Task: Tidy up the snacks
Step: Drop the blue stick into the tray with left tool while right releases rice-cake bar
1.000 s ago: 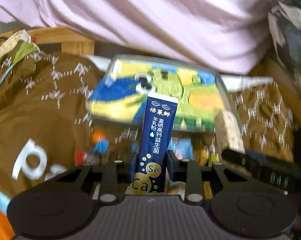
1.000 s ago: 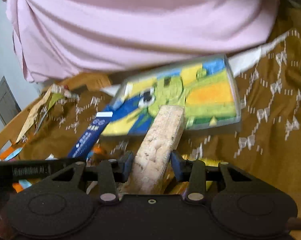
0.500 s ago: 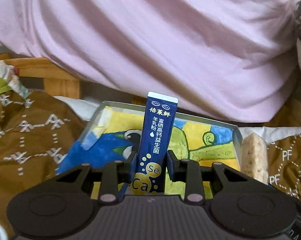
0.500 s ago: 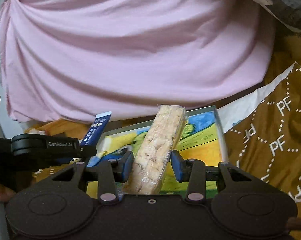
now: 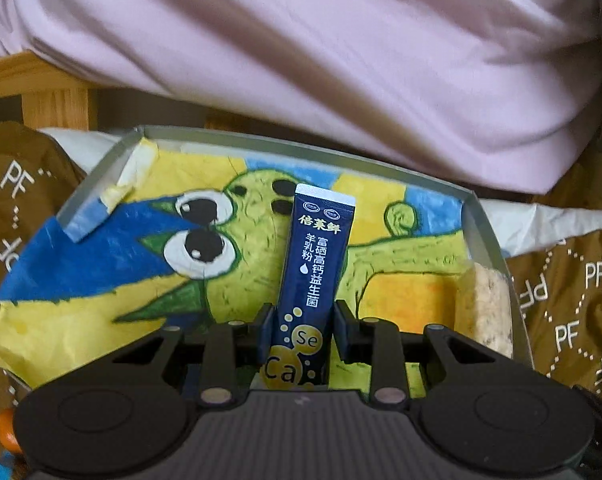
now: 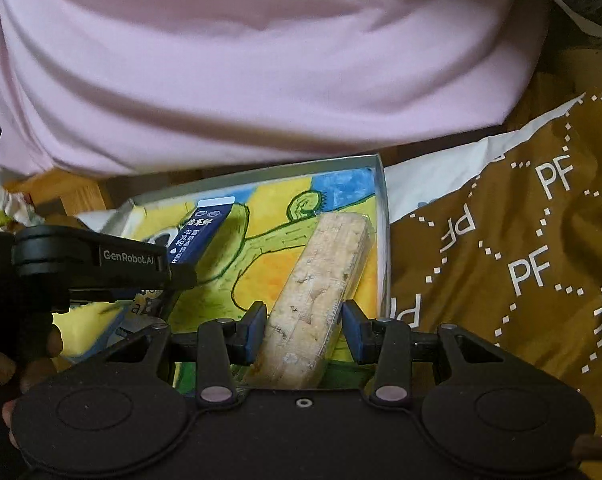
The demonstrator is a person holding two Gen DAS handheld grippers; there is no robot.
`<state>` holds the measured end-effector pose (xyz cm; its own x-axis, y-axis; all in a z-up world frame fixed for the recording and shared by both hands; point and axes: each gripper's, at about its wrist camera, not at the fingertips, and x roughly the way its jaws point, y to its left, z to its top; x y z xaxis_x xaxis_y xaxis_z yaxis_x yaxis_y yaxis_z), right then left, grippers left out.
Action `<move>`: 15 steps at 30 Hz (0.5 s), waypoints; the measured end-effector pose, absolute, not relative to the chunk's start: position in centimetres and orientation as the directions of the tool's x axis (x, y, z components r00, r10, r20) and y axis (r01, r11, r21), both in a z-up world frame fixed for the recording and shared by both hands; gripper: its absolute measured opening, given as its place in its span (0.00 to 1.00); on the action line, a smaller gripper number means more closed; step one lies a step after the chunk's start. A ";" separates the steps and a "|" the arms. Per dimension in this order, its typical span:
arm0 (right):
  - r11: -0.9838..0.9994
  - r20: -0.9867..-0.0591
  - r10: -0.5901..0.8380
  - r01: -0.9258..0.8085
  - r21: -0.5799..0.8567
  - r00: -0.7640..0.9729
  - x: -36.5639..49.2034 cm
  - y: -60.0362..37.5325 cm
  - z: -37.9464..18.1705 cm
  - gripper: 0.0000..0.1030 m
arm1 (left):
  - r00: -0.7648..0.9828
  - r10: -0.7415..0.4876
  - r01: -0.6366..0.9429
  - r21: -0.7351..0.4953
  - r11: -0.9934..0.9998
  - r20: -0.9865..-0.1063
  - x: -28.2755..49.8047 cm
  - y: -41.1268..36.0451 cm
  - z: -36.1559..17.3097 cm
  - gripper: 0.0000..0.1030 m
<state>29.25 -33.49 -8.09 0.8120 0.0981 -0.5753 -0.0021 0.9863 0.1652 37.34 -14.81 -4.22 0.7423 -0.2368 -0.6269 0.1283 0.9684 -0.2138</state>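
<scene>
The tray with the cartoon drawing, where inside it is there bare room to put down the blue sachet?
The tray lies open across its left and middle, over the drawn eyes up to the torn left wall. The right side is crowded: the grain bar in the right claw lies along the right wall. The left claw holds the blue sachet above the middle.

Blue sachet (image 5: 319, 268) in left gripper (image 5: 301, 334)
</scene>
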 end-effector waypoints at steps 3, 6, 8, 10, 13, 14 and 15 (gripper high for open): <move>0.989 -0.577 0.098 -0.015 0.147 0.811 29.2 -33.0 -7.9 0.42 | 0.732 -0.236 0.121 -0.219 0.968 -0.639 37.4 -15.0 -4.4 0.32; 0.991 -0.581 0.094 -0.020 0.133 0.808 29.3 -32.7 -8.1 0.43 | 0.721 -0.234 0.114 -0.222 0.968 -0.652 37.4 -15.1 -4.7 0.34; 0.992 -0.584 0.095 -0.026 0.125 0.806 29.3 -32.6 -8.0 0.43 | 0.716 -0.237 0.115 -0.225 0.968 -0.657 37.4 -15.1 -4.8 0.36; 0.992 -0.580 0.096 -0.031 0.121 0.809 29.4 -32.6 -7.8 0.47 | 0.719 -0.227 0.107 -0.218 0.970 -0.657 37.3 -15.1 -4.6 0.39; 0.994 -0.572 0.079 -0.024 0.103 0.817 29.2 -32.7 -7.3 0.59 | 0.728 -0.215 0.072 -0.239 0.968 -0.651 36.9 -14.4 -4.0 0.64; 0.994 -0.564 0.076 -0.019 0.105 0.822 29.0 -32.9 -7.0 0.61 | 0.736 -0.211 0.060 -0.248 0.967 -0.644 36.6 -14.0 -3.6 0.70; 0.994 -0.556 0.078 -0.018 0.112 0.827 28.9 -33.0 -6.6 0.65 | 0.743 -0.208 0.053 -0.254 0.966 -0.636 36.3 -13.8 -3.2 0.73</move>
